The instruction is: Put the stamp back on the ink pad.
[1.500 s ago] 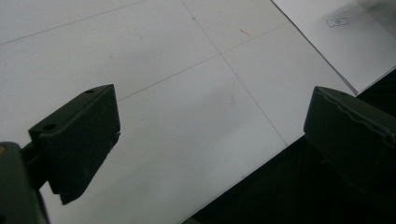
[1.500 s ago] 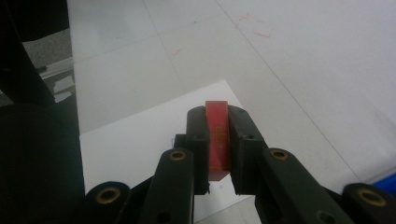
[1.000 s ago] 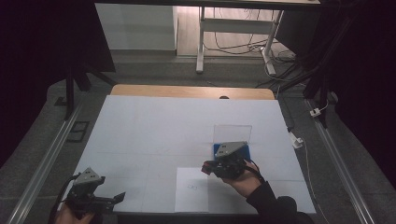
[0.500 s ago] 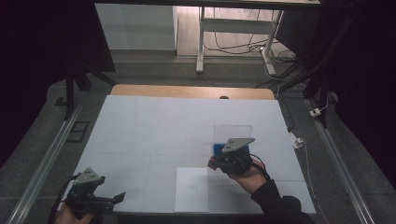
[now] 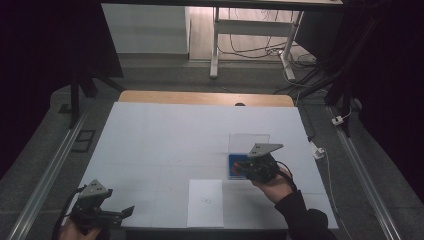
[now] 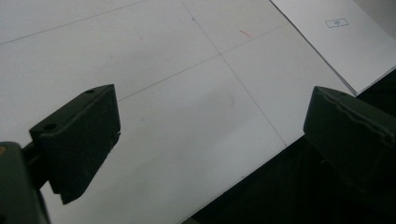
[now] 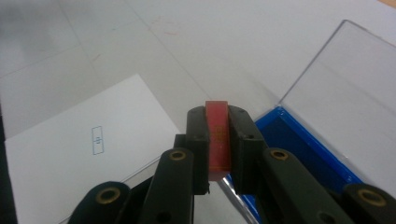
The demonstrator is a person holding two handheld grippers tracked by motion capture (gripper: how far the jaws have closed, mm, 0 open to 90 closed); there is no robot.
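Your right gripper (image 7: 218, 140) is clenched on a red stamp (image 7: 217, 135), held just above the open blue ink pad case (image 5: 239, 165) near the right edge of the worktop (image 5: 165, 135). The stamped paper sheet (image 5: 205, 202) lies at the near edge. Your left gripper (image 6: 210, 135) hovers released over the near left corner.

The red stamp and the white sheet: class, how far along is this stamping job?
Done: the sheet already bears one small blue mark, and the ink pad case lies open. In hand: the right hand-held gripper is shut on the red stamp beside the blue pad. Left: probably inking and further stamping; the left hand-held gripper waits open.
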